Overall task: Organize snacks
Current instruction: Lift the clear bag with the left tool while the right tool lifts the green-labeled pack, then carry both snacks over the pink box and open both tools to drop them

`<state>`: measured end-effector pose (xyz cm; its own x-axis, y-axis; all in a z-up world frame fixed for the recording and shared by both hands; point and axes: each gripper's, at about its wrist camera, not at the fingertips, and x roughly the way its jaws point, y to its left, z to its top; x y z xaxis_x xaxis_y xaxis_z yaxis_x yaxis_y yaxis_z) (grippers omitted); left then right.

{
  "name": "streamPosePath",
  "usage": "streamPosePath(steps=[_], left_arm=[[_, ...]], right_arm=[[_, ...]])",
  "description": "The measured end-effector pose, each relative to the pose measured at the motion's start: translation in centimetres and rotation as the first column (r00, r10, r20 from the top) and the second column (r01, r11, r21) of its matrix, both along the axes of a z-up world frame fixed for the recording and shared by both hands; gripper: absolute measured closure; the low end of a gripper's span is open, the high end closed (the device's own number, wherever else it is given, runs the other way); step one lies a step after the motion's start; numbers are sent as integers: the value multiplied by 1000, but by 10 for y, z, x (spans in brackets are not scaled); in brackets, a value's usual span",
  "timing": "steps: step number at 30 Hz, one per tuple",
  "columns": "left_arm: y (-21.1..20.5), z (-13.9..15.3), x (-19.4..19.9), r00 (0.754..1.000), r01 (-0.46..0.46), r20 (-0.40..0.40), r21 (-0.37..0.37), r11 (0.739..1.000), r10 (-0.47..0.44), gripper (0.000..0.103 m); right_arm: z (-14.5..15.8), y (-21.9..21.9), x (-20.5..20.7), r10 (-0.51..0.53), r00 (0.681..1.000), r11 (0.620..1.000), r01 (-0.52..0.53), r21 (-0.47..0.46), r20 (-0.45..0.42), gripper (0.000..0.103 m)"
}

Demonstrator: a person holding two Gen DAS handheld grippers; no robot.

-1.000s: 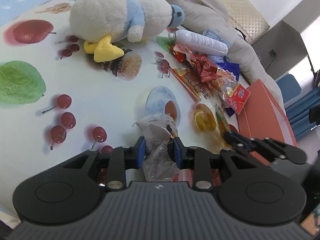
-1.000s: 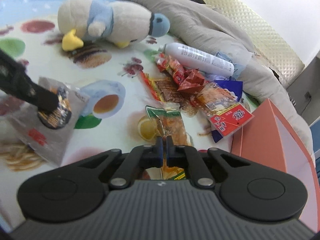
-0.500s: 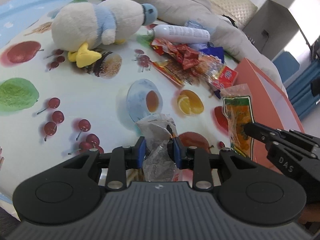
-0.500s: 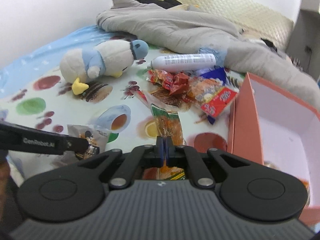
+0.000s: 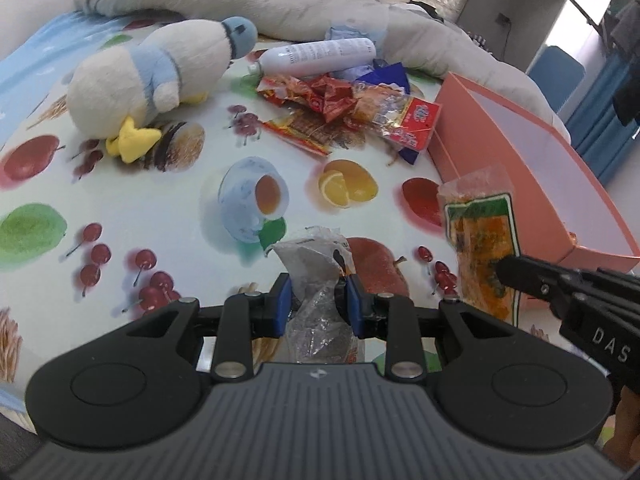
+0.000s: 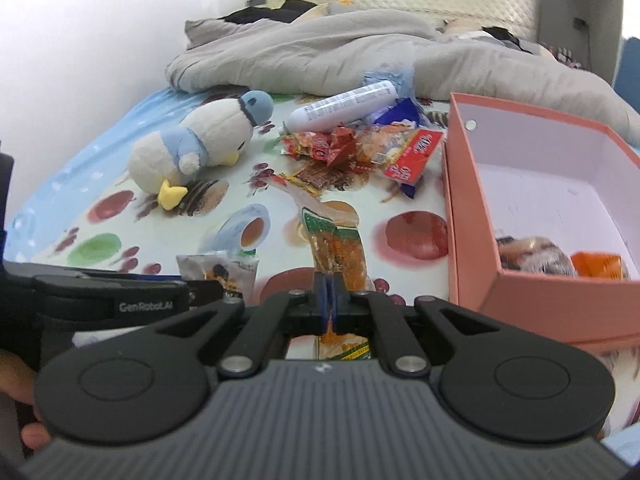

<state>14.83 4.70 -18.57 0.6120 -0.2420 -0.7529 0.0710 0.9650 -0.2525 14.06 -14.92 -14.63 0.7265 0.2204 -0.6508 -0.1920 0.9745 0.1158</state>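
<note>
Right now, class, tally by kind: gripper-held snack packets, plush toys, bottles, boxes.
Gripper-held snack packets: 2 (clear crinkled packet in left gripper, orange green-edged packet in right gripper)
White-and-blue plush penguins: 1
White plastic bottles: 1
Pink cardboard boxes: 1
Total: 5

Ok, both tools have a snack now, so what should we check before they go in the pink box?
1. Right tool shut on the orange snack packet: ok.
2. Left tool shut on the clear crinkly packet: ok, though the wrapper is bunched up.
3. Pink box open on top: ok.
4. Room inside the box: ok, only a few snacks in the near corner.
5. Path from the right tool to the box free: ok, the box sits just to its right.
6. Packets held firmly enough not to slip: cannot tell.
</note>
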Motion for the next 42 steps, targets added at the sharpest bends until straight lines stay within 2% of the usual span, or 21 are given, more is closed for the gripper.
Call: streamPosePath(steps=[7, 16, 22, 30, 37, 42], left_arm=[[-18, 32, 6, 998, 26, 52, 23, 999, -27, 69], [-47, 93, 24, 987, 48, 151, -1, 999, -48, 69], [-74, 138, 41, 967, 98, 237, 2, 995, -95, 69], [-104, 193, 61, 933, 146, 333, -5, 989, -136, 69], [-155, 226, 85, 908, 220, 359, 29, 975, -215, 69], [-207, 225, 112, 902, 293, 317, 49, 955, -293, 69]], right_arm=[[16, -15, 1, -23, 999, 999, 22, 38, 38, 98], [67, -37, 11, -71, 990, 995, 61, 85, 124, 98], [105, -55, 21, -101, 976, 991, 81, 105, 195, 98], [144, -92, 32, -151, 948, 988, 134, 79, 280, 98], [164, -137, 51, -202, 929, 979, 199, 40, 311, 98], [158, -182, 81, -257, 935, 966, 252, 50, 245, 98]])
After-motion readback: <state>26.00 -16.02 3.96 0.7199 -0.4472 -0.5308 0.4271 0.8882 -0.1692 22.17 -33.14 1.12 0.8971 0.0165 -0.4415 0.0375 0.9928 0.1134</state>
